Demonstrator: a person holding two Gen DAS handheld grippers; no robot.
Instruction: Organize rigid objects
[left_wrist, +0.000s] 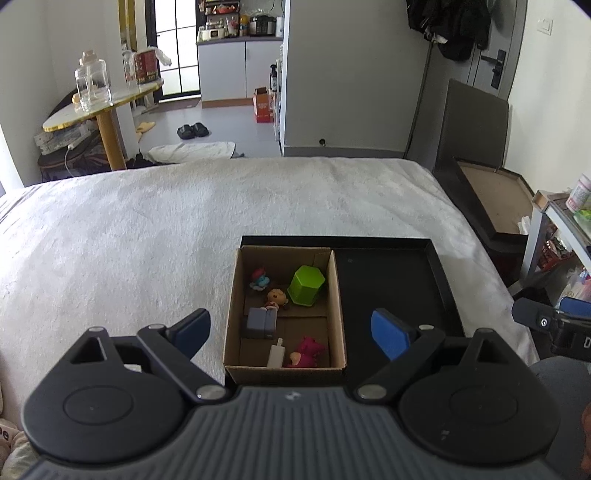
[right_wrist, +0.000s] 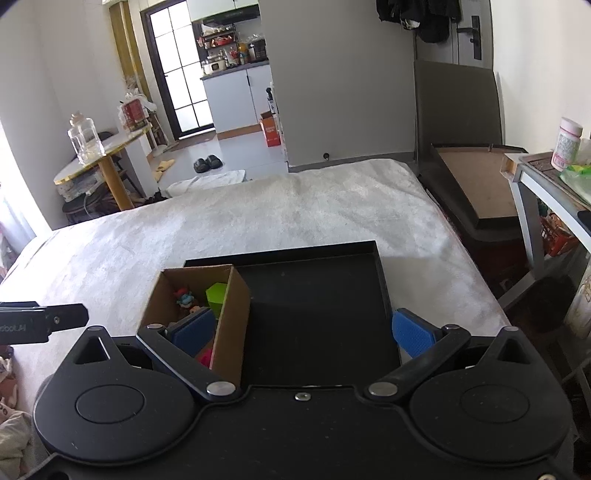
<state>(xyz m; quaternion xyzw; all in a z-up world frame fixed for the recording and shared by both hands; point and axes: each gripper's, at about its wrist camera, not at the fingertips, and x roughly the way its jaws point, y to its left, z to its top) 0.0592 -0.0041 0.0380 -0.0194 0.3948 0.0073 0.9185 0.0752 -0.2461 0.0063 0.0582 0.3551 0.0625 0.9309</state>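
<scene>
— What's on the bed (left_wrist: 184, 221)?
— A black tray (left_wrist: 391, 280), and at its nine o'clock side a cardboard box (left_wrist: 338, 314) standing inside it.
— And in the box?
— A green block (left_wrist: 306, 285) at one o'clock, a grey block (left_wrist: 261, 322) at nine, a pink figure (left_wrist: 308, 352) at five, two small figurines (left_wrist: 267, 288) at eleven.
— The claws?
— The left claw (left_wrist: 291, 330) hangs wide above the box, gripping nothing. The right claw (right_wrist: 301, 332) gapes wide over the tray, equally bare.
</scene>
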